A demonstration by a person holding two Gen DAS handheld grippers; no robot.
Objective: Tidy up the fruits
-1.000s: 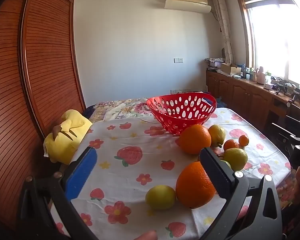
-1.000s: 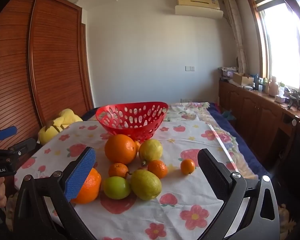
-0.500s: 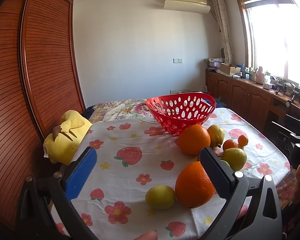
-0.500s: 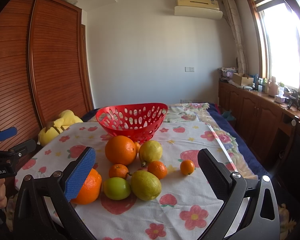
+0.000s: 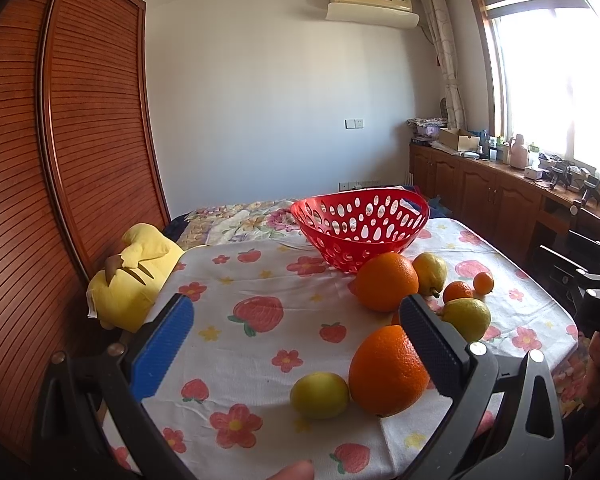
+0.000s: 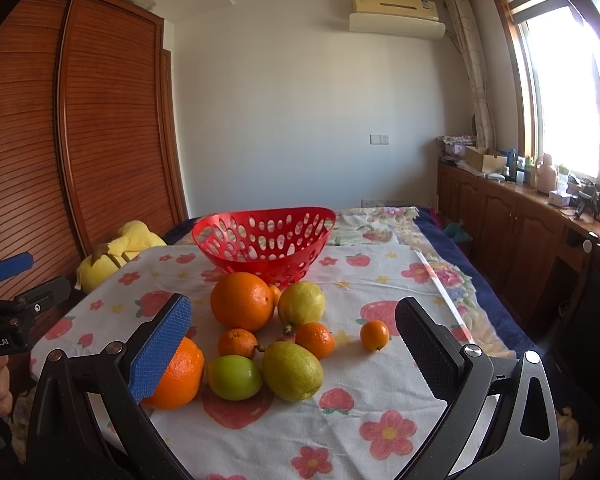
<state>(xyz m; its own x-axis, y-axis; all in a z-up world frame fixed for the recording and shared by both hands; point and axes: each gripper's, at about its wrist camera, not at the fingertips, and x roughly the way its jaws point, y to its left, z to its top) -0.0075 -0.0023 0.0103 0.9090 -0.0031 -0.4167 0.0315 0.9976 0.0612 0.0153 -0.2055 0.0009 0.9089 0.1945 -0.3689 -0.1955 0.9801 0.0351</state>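
Right wrist view: the right tool (image 6: pixel 292 344) is held wide and empty low in the frame. Fruit is clustered at centre on the worktop (image 6: pixel 380 412), below the empty red basket (image 6: pixel 264 236). The near lemon (image 6: pixel 292 370) is judged firm, light, prone to rolling; its middle should be gripped. The left tool (image 5: pixel 296 344) is likewise spread wide.

Count, right wrist view:
- Oranges, lg: 2, one (image 6: pixel 242 306), one (image 6: pixel 176 376).
- Mandarins, sm: 3 clear (image 6: pixel 237 343) (image 6: pixel 315 340) (image 6: pixel 374 335); poss. 4th hidden behind lg orange.
- Lemons: 2 (image 6: pixel 301 303) (image 6: pixel 292 371).
- Green fruit: 1 (image 6: pixel 235 377).
- Red basket: 1 (image 6: pixel 236 236), 12 o'clock of fruit.
- Yellow plush: 1 (image 6: pixel 132 236).
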